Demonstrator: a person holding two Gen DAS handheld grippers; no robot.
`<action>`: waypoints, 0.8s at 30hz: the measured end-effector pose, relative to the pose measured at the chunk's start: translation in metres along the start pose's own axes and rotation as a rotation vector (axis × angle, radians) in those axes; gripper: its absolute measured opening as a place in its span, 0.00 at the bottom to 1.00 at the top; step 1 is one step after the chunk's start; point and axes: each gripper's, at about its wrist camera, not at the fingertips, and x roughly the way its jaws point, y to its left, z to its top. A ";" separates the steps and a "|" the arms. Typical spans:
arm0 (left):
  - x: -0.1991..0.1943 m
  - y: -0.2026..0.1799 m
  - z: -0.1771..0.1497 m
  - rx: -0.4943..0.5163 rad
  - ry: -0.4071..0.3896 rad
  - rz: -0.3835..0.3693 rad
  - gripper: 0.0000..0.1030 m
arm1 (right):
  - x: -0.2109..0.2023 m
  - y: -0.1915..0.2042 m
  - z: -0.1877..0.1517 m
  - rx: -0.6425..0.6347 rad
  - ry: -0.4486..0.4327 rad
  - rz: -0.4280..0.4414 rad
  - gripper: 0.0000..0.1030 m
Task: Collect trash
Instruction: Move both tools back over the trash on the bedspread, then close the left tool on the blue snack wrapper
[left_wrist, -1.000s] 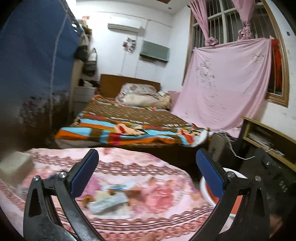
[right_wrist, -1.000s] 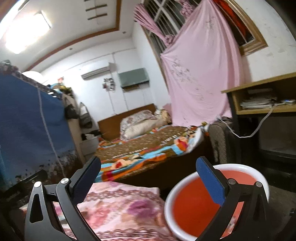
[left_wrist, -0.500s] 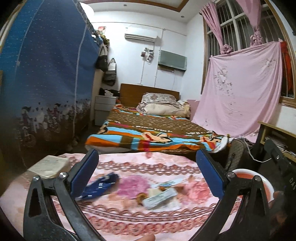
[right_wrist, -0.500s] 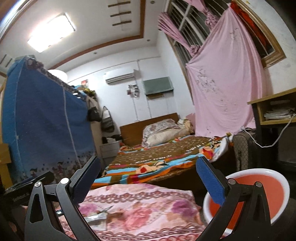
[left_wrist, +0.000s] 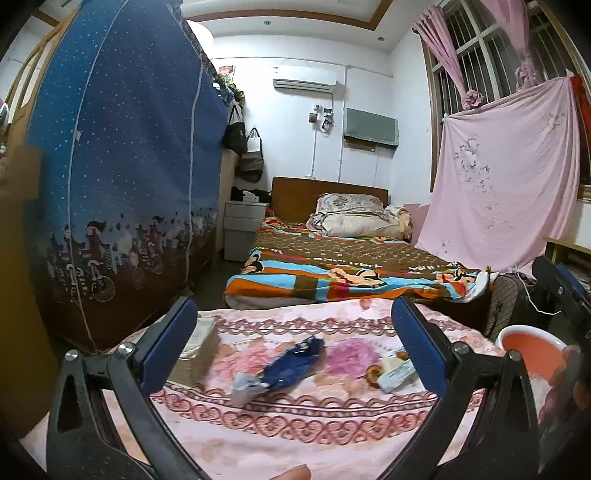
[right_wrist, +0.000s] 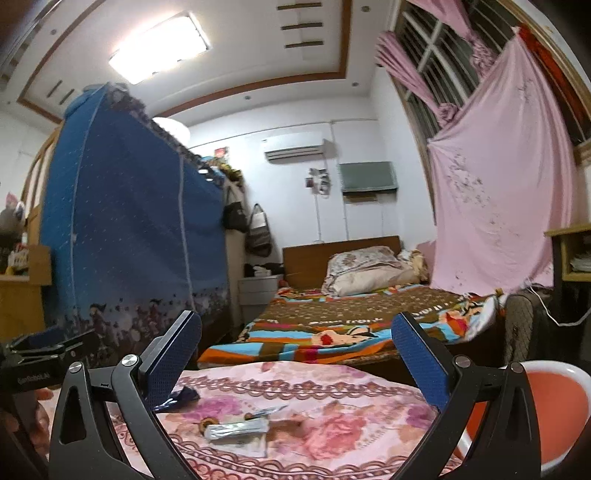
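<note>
A crumpled dark blue wrapper (left_wrist: 291, 363) with a pale torn end lies on the pink flowered cloth (left_wrist: 295, 424), between the open fingers of my left gripper (left_wrist: 293, 339) and a little beyond them. A silver-white wrapper (left_wrist: 397, 373) and a small brown scrap (left_wrist: 371, 371) lie to its right. In the right wrist view the silver wrapper (right_wrist: 236, 430) rests ahead of my open right gripper (right_wrist: 295, 350), with the blue wrapper (right_wrist: 179, 398) partly hidden behind the left finger. Both grippers hold nothing. A red basin with a white rim (right_wrist: 550, 406) stands at the right.
A thick pale book (left_wrist: 195, 349) lies on the cloth at the left. Behind the cloth stands a bed with a striped blanket (left_wrist: 343, 273). A blue fabric wardrobe (left_wrist: 122, 184) fills the left side. A desk and cables (left_wrist: 546, 288) crowd the right. A hand holding the other gripper (left_wrist: 565, 384) shows at the right edge.
Both views have swung left and pulled back: the blue wrapper now sits centred between my left fingers, and the basin has slid toward the right edge. Both grippers stay open.
</note>
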 end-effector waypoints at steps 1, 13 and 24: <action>0.002 0.002 -0.001 0.003 0.006 0.002 0.89 | 0.004 0.003 0.000 -0.008 0.007 0.007 1.00; 0.030 0.036 -0.017 -0.043 0.212 -0.015 0.89 | 0.047 0.016 -0.019 -0.042 0.226 0.066 1.00; 0.054 0.048 -0.032 -0.128 0.369 -0.068 0.86 | 0.084 0.028 -0.045 -0.090 0.468 0.089 1.00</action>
